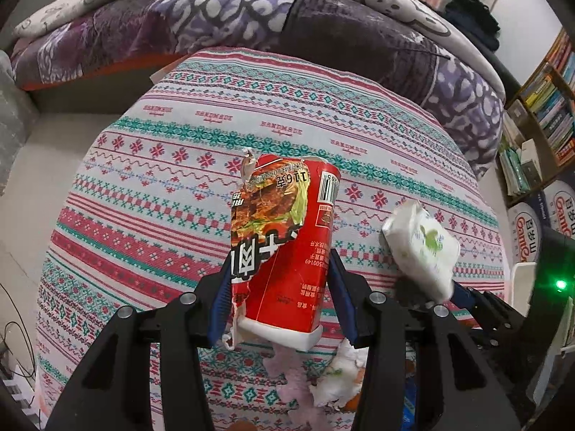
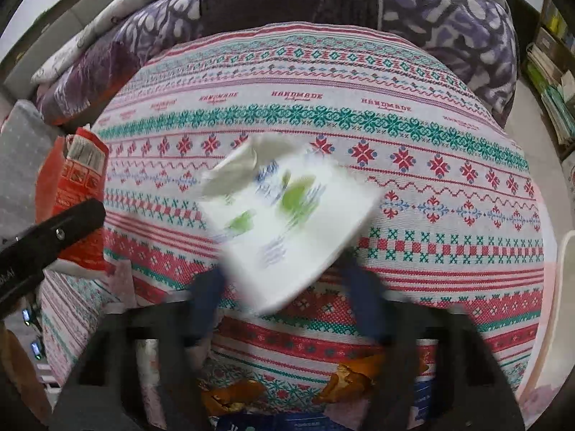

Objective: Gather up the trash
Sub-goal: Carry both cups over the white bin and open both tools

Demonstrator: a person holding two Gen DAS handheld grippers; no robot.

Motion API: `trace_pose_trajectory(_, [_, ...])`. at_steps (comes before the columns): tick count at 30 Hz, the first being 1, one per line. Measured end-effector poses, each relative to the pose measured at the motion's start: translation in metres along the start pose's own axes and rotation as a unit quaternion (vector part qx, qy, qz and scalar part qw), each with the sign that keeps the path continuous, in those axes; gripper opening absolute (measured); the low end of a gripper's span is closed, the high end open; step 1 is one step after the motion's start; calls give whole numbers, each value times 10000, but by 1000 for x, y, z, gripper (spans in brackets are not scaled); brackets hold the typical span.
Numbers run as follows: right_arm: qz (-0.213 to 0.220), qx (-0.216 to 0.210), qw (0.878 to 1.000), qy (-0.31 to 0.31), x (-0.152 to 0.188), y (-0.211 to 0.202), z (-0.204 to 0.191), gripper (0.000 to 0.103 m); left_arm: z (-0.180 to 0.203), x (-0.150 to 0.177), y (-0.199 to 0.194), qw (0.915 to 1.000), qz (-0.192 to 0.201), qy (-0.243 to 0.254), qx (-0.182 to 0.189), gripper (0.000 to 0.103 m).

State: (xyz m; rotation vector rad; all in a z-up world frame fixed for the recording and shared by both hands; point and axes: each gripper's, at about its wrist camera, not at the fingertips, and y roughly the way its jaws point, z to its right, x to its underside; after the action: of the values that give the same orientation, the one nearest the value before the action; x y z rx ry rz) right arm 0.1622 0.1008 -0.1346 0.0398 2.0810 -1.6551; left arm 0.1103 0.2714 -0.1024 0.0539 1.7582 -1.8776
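Two grippers are at work, each with one piece of trash between its fingers, both angled steeply down over a table covered by a patterned cloth (image 1: 151, 186). Nearest the cameras, more trash lies loose on the cloth below them: crumpled white paper (image 1: 339, 373) under the left gripper's right finger, and orange peel scraps (image 2: 350, 377) low in the right wrist view. These look not yet collected, so the task is likely partway through. The left gripper (image 1: 280, 287) is clamped on a red noodle cup (image 1: 284, 237), its blue pads pressing the cup's two sides near the white rim, which points back at the camera; the cup is crushed and torn along one side, so a mid-width squeeze is enough to carry it, and it seems lifted off the cloth. The right gripper (image 2: 287, 287) has a white tissue pack (image 2: 287, 212) with green print sitting between its blue fingers. That view is blurred and gaps show beside the pack, but the left wrist view shows the pack (image 1: 420, 248) sticking up out of the right gripper, so I judge it held, loosely at its lower end. The soft pack may slip if swung fast. Farther off, a purple quilt (image 1: 222, 25) is piled behind the table, and bookshelves (image 1: 546, 115) stand to the right. No bin is visible in either view.
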Motion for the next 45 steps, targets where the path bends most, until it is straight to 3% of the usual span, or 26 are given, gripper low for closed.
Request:
trace_pose_trajectory(3, [170,-87,9998,19,-1,-9,0,7,-3,0,-1,9999,73,-62,-80,48])
trace_pose_trajectory(6, [405,-84,9991,63,-2,-21,3,2,-3,-1,-7,9996,216,-125,-121,48])
trace_pose_trajectory(14, [680,-306,9969,251,-7,-47,12,0,4,-3,-15,9992,364,-75,-140,48])
trace_pose_trajectory(17, [809,-87,9964,254,-10,-48,13,3,9,-2,-15,9992,377,11,-162,48])
trace_pose_trajectory(19, [972,92,9950,230,-10,-50,14,57,10,0,-15,9992,373,30,-148,49])
trace_pose_trajectory(20, [1120,149,9932,277,-11,-51,17,96,10,0,-15,9992,364,31,-130,49])
trace_pose_trajectory(21, [1266,203,9912,338,-11,-52,19,97,11,0,-15,9993,359,33,-120,49])
trace_pose_trajectory(25, [974,-13,9947,331,-24,-38,19,96,7,-2,-10,9995,310,-57,-94,49])
trace_pose_trajectory(29, [710,450,9964,99,-43,-16,10,96,3,-4,-1,9997,211,-148,-57,49])
trace_pose_trajectory(34, [223,521,9983,112,-56,16,17,95,2,-5,4,9998,141,-130,-37,49])
trace_pose_trajectory(35, [165,501,9985,119,-58,20,19,89,1,-5,5,9998,130,-135,-31,49])
trace_pose_trajectory(36, [117,482,9987,142,-58,23,21,72,0,-5,5,9998,124,-141,-28,49])
trace_pose_trajectory(37, [46,452,9988,173,-58,26,23,65,-1,-6,6,9998,119,-155,-30,49])
trace_pose_trajectory(41, [256,373,9989,138,-56,15,23,49,-4,-6,6,9996,132,-220,-69,49])
trace_pose_trajectory(45, [525,349,9978,192,-51,-5,23,46,-5,-6,-4,9992,269,-272,-127,49])
